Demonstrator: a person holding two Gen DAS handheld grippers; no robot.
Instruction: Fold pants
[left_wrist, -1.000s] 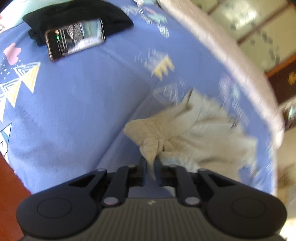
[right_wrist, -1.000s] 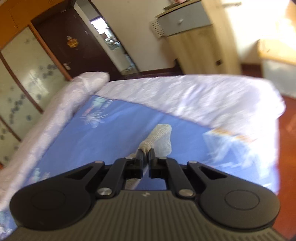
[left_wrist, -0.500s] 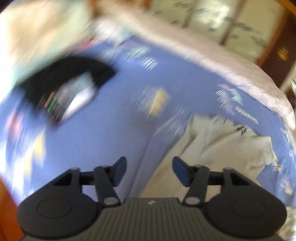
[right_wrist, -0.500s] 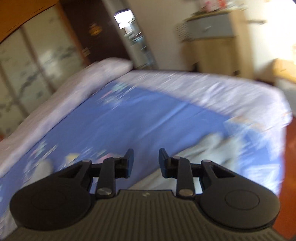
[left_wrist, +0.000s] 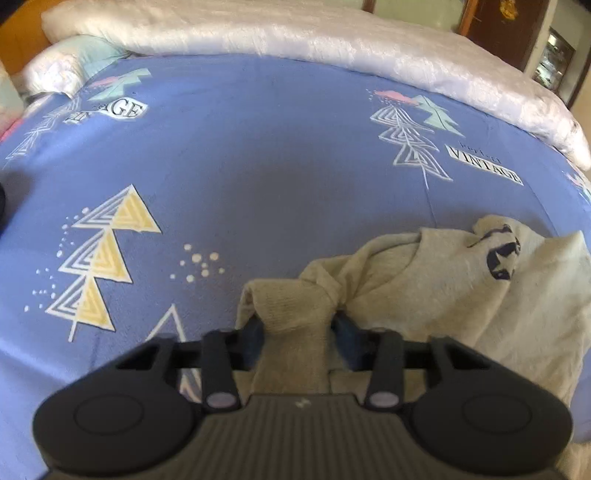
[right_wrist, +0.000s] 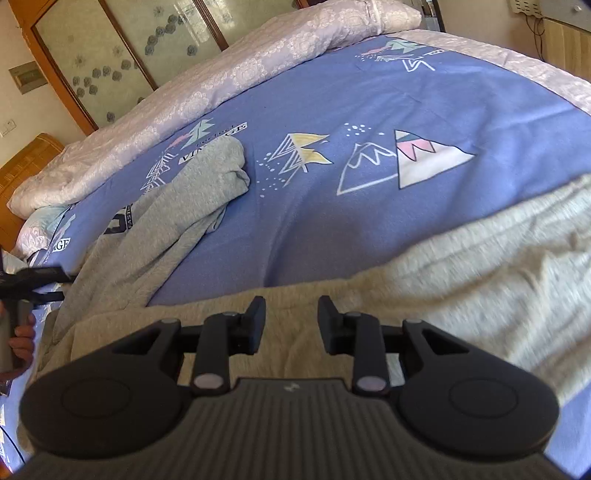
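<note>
The beige-grey pants (left_wrist: 443, 295) lie crumpled on the blue patterned bedsheet (left_wrist: 258, 166). My left gripper (left_wrist: 297, 332) has its jaws apart with a bunched fold of the pants between the pads. In the right wrist view the pants (right_wrist: 461, 266) spread across the near sheet, one leg (right_wrist: 177, 206) running to the far left. My right gripper (right_wrist: 291, 319) is open and empty, just above the cloth. The left gripper (right_wrist: 33, 280) and the hand holding it show at the left edge.
A white quilt (left_wrist: 332, 40) is rolled along the far side of the bed. A wooden headboard (right_wrist: 26, 155) and glass-panelled wardrobe doors (right_wrist: 129, 48) stand behind it. A dark door (left_wrist: 506, 22) is at the far right.
Both grippers let go of the pants, opened and swung to new spots. The left now straddles a bunched fold; the right hovers open over the spread cloth.
</note>
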